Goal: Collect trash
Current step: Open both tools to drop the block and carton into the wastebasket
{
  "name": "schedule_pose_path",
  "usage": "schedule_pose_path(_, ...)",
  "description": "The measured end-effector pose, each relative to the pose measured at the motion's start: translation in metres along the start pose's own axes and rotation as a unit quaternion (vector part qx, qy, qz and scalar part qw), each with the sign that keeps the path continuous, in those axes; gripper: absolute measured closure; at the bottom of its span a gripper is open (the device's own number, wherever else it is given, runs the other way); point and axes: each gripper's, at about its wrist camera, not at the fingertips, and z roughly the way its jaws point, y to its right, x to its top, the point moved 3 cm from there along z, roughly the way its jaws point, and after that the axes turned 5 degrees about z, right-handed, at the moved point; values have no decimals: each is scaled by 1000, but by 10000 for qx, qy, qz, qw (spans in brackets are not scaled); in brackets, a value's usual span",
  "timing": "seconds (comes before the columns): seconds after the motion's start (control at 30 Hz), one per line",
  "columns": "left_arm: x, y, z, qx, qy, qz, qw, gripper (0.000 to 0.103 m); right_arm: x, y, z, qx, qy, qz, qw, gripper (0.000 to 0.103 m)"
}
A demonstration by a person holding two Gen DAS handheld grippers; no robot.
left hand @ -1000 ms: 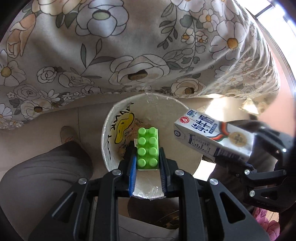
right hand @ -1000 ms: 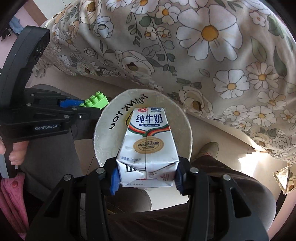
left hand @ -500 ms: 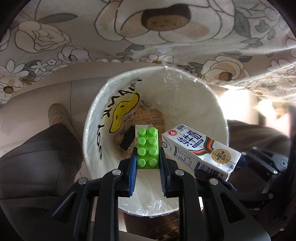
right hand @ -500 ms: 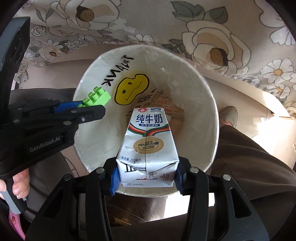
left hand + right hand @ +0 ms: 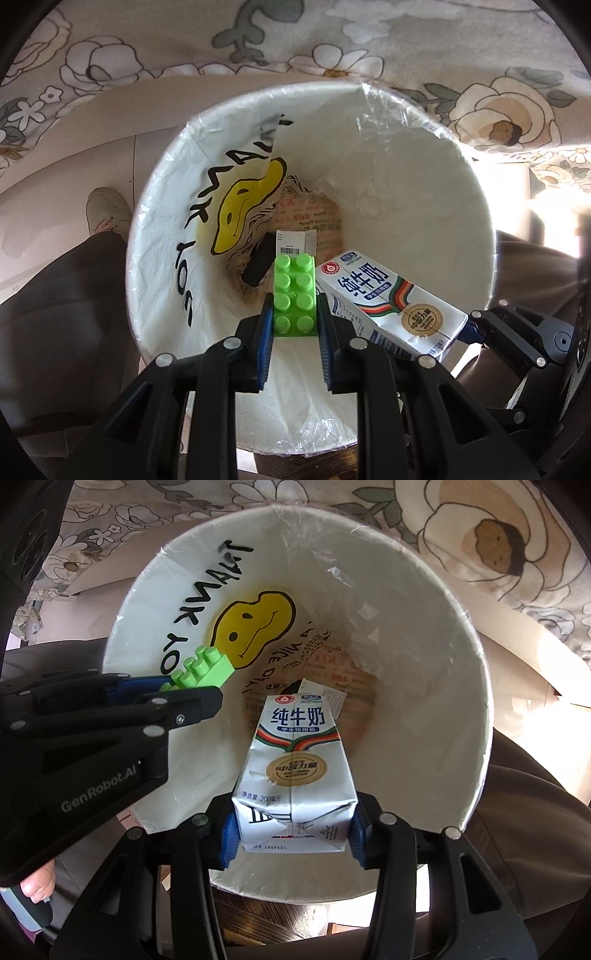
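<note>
A white bin [image 5: 424, 177] lined with a smiley-face bag stands on the floor; it also shows in the right wrist view [image 5: 424, 635]. My left gripper [image 5: 294, 317] is shut on a green toy brick [image 5: 294, 295] and holds it inside the bin's mouth. My right gripper [image 5: 293, 834] is shut on a white milk carton [image 5: 295, 775], also held inside the bin's mouth, just right of the brick. The carton [image 5: 384, 302] and brick [image 5: 201, 668] each show in the other view. Printed wrappers [image 5: 310, 218] and a dark object [image 5: 260, 264] lie at the bottom.
A flowered cloth [image 5: 332, 40] hangs over a table edge just behind the bin. The person's legs [image 5: 55, 314] flank the bin and a shoe [image 5: 105, 206] rests on the floor at left.
Both grippers have moved forward and down, from above the bin's rim into its mouth, still holding the brick and the carton. The bin now fills both views.
</note>
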Motion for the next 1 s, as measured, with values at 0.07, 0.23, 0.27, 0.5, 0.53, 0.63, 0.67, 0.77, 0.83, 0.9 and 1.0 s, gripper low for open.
schedule_pose_path(0.07, 1, -1, 3, 32, -59, -13, 10000, 79, 1, 2, 2, 0, -30, 15, 10000, 55)
schedule_pose_path(0.23, 2, -1, 5, 156, -68, -84, 9998, 40, 3, 9, 7, -137, -220, 75, 9996, 45)
schedule_pose_path(0.27, 3, -2, 4, 198, -29, -103, 9997, 37, 3, 10, 8, -178, -240, 94, 9995, 44)
schedule_pose_path(0.5, 2, -1, 2, 118, -22, -115, 9999, 36, 2, 10, 5, -105, -175, 107, 9997, 44)
schedule_pose_path(0.53, 3, -1, 1, 119, -16, -113, 9999, 36, 2, 10, 5, -108, -170, 93, 9998, 44)
schedule_pose_path(0.63, 2, -3, -2, 102, -10, -114, 9999, 36, 1, 8, 1, -116, -126, 75, 9998, 44)
schedule_pose_path(0.67, 2, -3, -2, 112, -6, -110, 9999, 37, 1, 7, 1, -109, -113, 79, 9998, 44)
schedule_pose_path(0.77, 0, -5, -4, 137, 15, -91, 9999, 36, -1, 5, -5, -129, -58, 80, 9999, 44)
schedule_pose_path(0.83, -3, -4, -10, 123, 84, -87, 9999, 36, -2, 5, -3, -115, -23, 61, 9999, 44)
schedule_pose_path(0.9, -8, 0, -19, 145, 231, -24, 9996, 36, -5, 3, -6, -88, -39, 30, 9999, 44)
schedule_pose_path(1.0, -16, 8, -34, 271, 449, 197, 9984, 33, -13, 2, -11, 45, -123, -11, 9999, 44)
